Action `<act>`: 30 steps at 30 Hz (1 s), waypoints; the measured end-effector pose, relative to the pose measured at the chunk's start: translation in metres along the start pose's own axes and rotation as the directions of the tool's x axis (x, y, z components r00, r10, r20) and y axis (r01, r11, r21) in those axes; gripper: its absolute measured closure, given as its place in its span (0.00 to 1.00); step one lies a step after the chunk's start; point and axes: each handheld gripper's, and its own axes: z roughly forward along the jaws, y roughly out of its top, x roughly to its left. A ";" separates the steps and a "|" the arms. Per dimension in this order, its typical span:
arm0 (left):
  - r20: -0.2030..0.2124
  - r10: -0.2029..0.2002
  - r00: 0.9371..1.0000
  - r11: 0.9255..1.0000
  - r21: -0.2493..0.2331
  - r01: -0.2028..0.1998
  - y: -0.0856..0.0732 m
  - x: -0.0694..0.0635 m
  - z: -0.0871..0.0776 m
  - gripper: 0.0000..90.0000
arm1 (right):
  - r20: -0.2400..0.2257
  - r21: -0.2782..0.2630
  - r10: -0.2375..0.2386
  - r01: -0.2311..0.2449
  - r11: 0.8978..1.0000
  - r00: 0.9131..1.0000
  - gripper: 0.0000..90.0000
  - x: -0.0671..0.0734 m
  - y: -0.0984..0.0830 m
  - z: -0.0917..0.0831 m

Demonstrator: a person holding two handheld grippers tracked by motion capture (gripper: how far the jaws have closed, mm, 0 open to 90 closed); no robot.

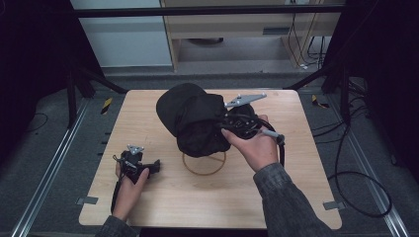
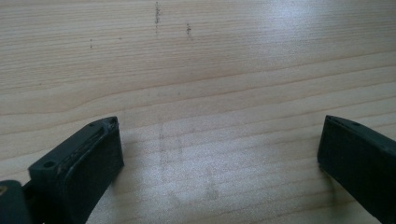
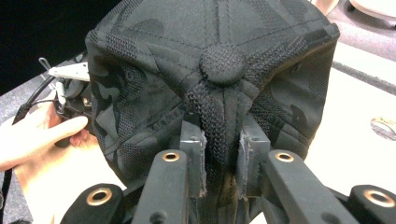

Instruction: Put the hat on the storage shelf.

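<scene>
A black camouflage-pattern cap (image 1: 192, 118) is held up above the table's middle, its brim toward the far left. My right gripper (image 1: 228, 121) is shut on the cap's crown fabric; in the right gripper view the cap (image 3: 210, 79) has a fold of mesh just below its top button pinched between the jaws of that gripper (image 3: 223, 154). Under the cap a thin ring stand (image 1: 203, 163) rests on the table. My left gripper (image 1: 157, 166) lies low at the front left, held by a hand, and in its own view this gripper (image 2: 219, 149) is open over bare wood.
The light wooden table (image 1: 148, 197) stands between metal floor rails (image 1: 49, 168). A black cable (image 1: 346, 177) loops on the floor at right. A cabinet and cables sit beyond the far edge. Bare wood lies in front of and to the right of the ring.
</scene>
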 end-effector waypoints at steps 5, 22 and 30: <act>0.000 0.000 1.000 1.000 0.000 0.000 0.000 0.000 0.000 0.00 | 0.000 0.010 0.007 -0.007 1.000 1.000 0.83 -0.002 -0.002 0.001; 0.000 -0.001 1.000 1.000 -0.001 0.001 0.000 0.000 0.000 0.00 | -0.009 0.036 0.004 -0.004 0.999 1.000 0.82 -0.003 -0.004 0.004; 0.000 -0.001 1.000 1.000 -0.001 0.001 0.000 0.000 0.000 0.00 | -0.014 0.046 0.005 -0.004 0.999 1.000 0.80 -0.003 -0.003 0.005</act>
